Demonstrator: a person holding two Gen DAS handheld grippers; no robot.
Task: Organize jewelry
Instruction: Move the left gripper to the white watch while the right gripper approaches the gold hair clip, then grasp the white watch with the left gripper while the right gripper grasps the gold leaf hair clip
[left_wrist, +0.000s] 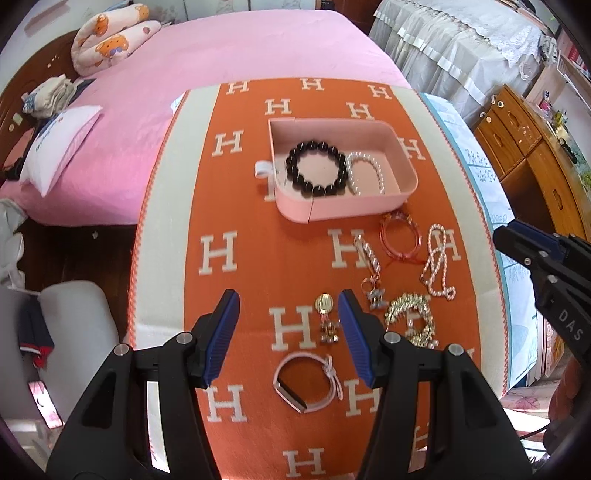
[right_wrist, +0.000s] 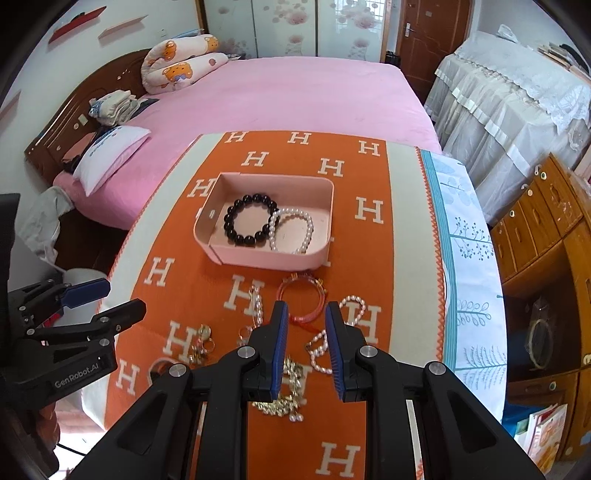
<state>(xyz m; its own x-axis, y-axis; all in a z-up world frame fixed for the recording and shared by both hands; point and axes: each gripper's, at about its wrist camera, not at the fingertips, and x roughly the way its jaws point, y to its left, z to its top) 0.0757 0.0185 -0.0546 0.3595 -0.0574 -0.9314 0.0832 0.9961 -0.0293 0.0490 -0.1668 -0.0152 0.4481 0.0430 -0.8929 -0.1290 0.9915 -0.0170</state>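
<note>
Left tool (left_wrist: 288, 314): jaws roughly half open, empty, hovering over the orange H-patterned cloth (left_wrist: 236, 206) that covers the counter. Right tool (right_wrist: 306, 328): jaws narrowly parted, nothing between the pads.

Pink box (left_wrist: 404, 162), at 12 o'clock from both tools, already contains a black bead bracelet (left_wrist: 295, 173) and a pearl bracelet (left_wrist: 376, 170), touching each other.

Loose pieces on the cloth, at the 6 o'clock side of the box:
- red cord bangle (left_wrist: 400, 236), just beside the box wall;
- pearl strand (left_wrist: 437, 266), at 3 o'clock of the bangle;
- pearl-and-charm piece (left_wrist: 369, 266);
- gold coin charm (left_wrist: 324, 303), between the left tool's fingers in view;
- gold leaf cluster (left_wrist: 410, 314);
- pink watch band (left_wrist: 306, 380), nearest the left camera.

Handling, as judged: all pieces are light. Strands are limp and will drape and swing; take them mid-length. The bangle and band likely hold their shape; pinch across the rim. Beads are smooth and may slip. The leaf cluster looks delicate and prone to snag.

Obstructions: pieces lie close together, so a neighbour may be dragged along. The box walls must be cleared. The tools work near each other.
</note>
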